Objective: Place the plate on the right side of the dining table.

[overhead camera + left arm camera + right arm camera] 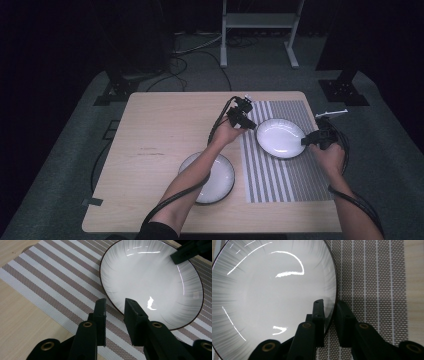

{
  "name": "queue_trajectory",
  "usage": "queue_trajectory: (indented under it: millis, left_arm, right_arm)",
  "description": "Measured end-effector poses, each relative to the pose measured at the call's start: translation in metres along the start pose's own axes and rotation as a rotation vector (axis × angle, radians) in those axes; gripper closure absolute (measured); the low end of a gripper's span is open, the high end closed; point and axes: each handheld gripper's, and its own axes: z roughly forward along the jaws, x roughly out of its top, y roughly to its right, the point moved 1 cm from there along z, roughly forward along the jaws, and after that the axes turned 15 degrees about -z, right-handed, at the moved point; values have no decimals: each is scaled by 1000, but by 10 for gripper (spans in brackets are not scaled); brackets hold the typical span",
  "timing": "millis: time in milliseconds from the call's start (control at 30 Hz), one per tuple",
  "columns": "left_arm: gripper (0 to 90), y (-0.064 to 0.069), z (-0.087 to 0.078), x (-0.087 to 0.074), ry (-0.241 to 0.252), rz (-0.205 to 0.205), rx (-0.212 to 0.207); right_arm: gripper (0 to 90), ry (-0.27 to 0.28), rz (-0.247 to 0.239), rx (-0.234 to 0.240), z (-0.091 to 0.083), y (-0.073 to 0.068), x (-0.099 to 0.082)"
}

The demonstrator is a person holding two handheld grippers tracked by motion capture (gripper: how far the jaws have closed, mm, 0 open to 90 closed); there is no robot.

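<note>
A white plate [280, 137] with a dark rim lies on the striped placemat [280, 182] at the table's right. My left gripper [248, 122] is at the plate's left edge. In the left gripper view the plate [150, 277] has its rim running between the jaws of that gripper [115, 302], which stand apart with a gap, open. My right gripper [306, 141] is at the plate's right edge. In the right gripper view it [330, 303] is shut on the rim of the plate [274, 295], one jaw inside and one outside.
A second white plate [220, 177] sits on the bare wooden table [165, 125] near its front edge, partly under the left forearm. Cables trail from both grippers. A metal frame [260, 30] stands on the floor behind the table.
</note>
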Motion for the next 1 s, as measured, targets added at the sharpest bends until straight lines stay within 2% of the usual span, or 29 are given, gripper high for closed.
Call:
queue_trajectory:
  millis: [167,400,500,1000]
  left_arm:
    - [681,1,-5,-4,3,3,2]
    - [632,0,-11,-9,8,-6,4]
    - [596,-1,-15,-11,12,-11,6]
    - [479,3,-32,-20,18,-14,-11]
  right_arm:
    - [745,22,3,-1,-7,0,1]
    - [655,32,-21,-13,-12,-5,4]
    - [587,38,-23,-7,-12,-7,6]
    - [419,55,-29,27,-18,-12,0]
